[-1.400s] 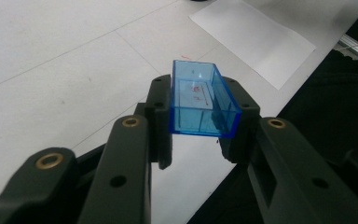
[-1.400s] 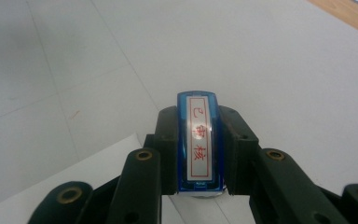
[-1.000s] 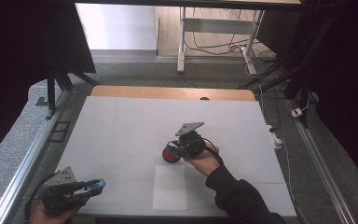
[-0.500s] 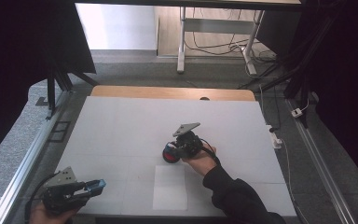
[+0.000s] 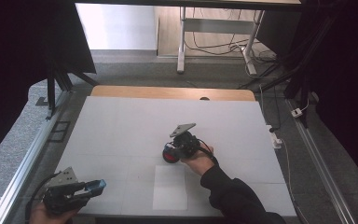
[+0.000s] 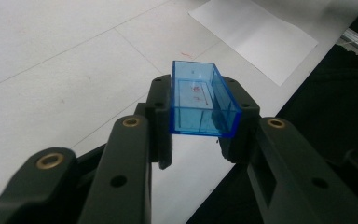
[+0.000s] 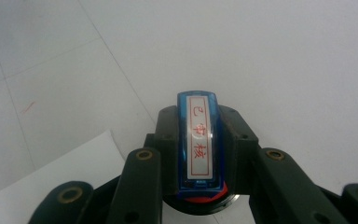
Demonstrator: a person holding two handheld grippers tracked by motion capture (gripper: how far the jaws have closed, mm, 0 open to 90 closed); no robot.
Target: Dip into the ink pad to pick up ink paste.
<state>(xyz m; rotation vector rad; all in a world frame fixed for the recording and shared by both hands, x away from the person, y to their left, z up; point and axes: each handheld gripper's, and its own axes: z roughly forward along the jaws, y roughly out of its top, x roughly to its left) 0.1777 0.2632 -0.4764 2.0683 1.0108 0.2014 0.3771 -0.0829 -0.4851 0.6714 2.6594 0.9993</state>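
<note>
My left gripper [image 5: 89, 188] [image 6: 200, 122] rests near the table's front left corner, shut on a clear blue open-topped plastic cap [image 6: 199, 95], which shows as a blue spot [image 5: 98, 185] at its tip. Near the table's middle my right gripper [image 5: 172, 152] [image 7: 200, 154] is shut on a stamp [image 7: 199, 140] that has a blue top, a white label with red characters and a red base [image 5: 169, 154]. The stamp's base sits low over the white table [image 5: 121, 126], and I cannot tell whether it touches. A white sheet of paper [image 5: 170, 186] lies just in front of the stamp.
The paper [image 6: 256, 32] [image 7: 70, 177] lies flat near the front edge. A wooden strip [image 5: 168, 92] borders the table's far side, metal rails [image 5: 23, 163] run along both sides, and cables [image 5: 279, 135] lie at the right.
The right gripper has edged slightly to the left with the stamp. The left gripper has stayed where it was.
</note>
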